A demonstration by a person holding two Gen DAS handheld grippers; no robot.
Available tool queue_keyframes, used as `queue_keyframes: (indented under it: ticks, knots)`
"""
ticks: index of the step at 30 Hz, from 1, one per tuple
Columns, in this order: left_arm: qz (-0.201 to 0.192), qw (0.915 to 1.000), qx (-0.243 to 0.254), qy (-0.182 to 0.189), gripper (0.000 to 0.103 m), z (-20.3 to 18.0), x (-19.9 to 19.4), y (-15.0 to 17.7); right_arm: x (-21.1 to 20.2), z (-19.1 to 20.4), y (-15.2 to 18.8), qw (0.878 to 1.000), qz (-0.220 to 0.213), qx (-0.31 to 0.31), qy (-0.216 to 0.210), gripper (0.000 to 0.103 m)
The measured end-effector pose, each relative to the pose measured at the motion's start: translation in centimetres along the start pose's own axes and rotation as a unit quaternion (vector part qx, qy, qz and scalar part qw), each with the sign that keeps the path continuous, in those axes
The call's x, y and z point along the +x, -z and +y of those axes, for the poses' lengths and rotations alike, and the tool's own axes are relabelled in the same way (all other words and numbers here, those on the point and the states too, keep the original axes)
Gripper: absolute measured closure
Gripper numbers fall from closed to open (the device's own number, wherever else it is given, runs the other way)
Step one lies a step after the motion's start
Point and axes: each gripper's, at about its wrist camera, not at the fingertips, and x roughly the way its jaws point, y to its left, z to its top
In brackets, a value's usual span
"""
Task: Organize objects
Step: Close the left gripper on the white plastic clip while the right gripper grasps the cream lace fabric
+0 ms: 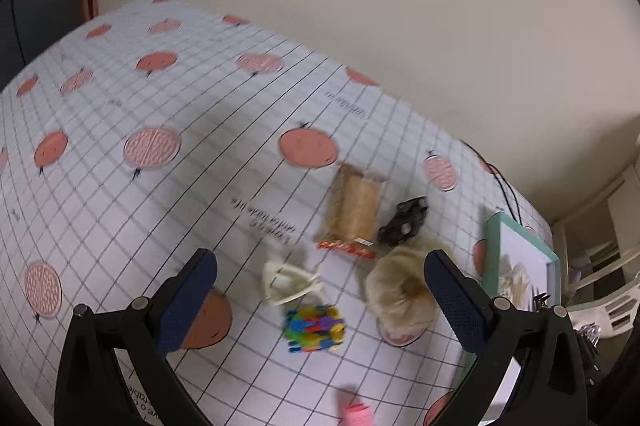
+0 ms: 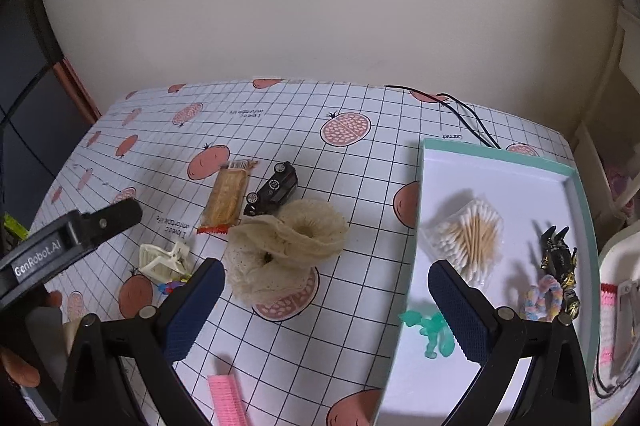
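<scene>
While both grippers hang above the table with their blue-padded fingers spread wide and nothing between them, the loose things lie scattered on the gridded tablecloth (image 2: 360, 154) printed with pomegranates. From the right wrist view, the right gripper (image 2: 324, 310) is released, its left finger over the cloth and its right finger over the teal-rimmed tray (image 2: 500, 156) at the right. Inside the tray sit a bag of cotton swabs (image 2: 468, 238) toward the middle, a black-and-gold figure (image 2: 560, 258) at the right side, a pastel braided band (image 2: 538, 300) touching the figure's near end, and a green toy figure (image 2: 432, 332) at the near left corner. Left of the tray, in the middle of the cloth, lies a beige mesh pouf (image 2: 284, 250), with a black toy car (image 2: 274, 190) tipped on its side just beyond it and a wrapped biscuit packet (image 2: 226, 198) just left of the car. Nearer and further left are a cream hair claw clip (image 2: 164, 260) and a multicoloured block toy (image 1: 314, 328), the toy mostly hidden behind the right gripper's left finger in that view. A pink comb (image 2: 226, 400) lies at the near edge. The left gripper (image 1: 320, 300), seen blurred in its own camera, is likewise open, poised above the clip, block toy and pouf; from the right wrist view its dark body shows at the far left, with fingers of a hand (image 2: 24, 370) on its grip.
</scene>
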Motion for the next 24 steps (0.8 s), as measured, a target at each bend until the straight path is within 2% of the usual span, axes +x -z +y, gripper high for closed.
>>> queue_keyframes:
  ticks: [4, 12, 24]
  knots:
    - [0.017, 0.9998, -0.009, -0.004, 0.000, 0.8, 1.5, 0.2, 1.3, 0.2, -0.2, 1.000, 0.007, 0.010, -0.013, 0.000]
    - [0.056, 0.9979, -0.033, -0.002, 0.000, 2.4, 4.3, 0.3, 5.3, 2.0, -0.5, 0.999, 0.045, -0.013, 0.009, 0.000]
    - [0.058, 0.9977, -0.014, -0.032, 0.000, 2.7, 5.0, 0.8, 7.3, 2.4, 0.6, 0.998, 0.056, -0.022, 0.004, 0.000]
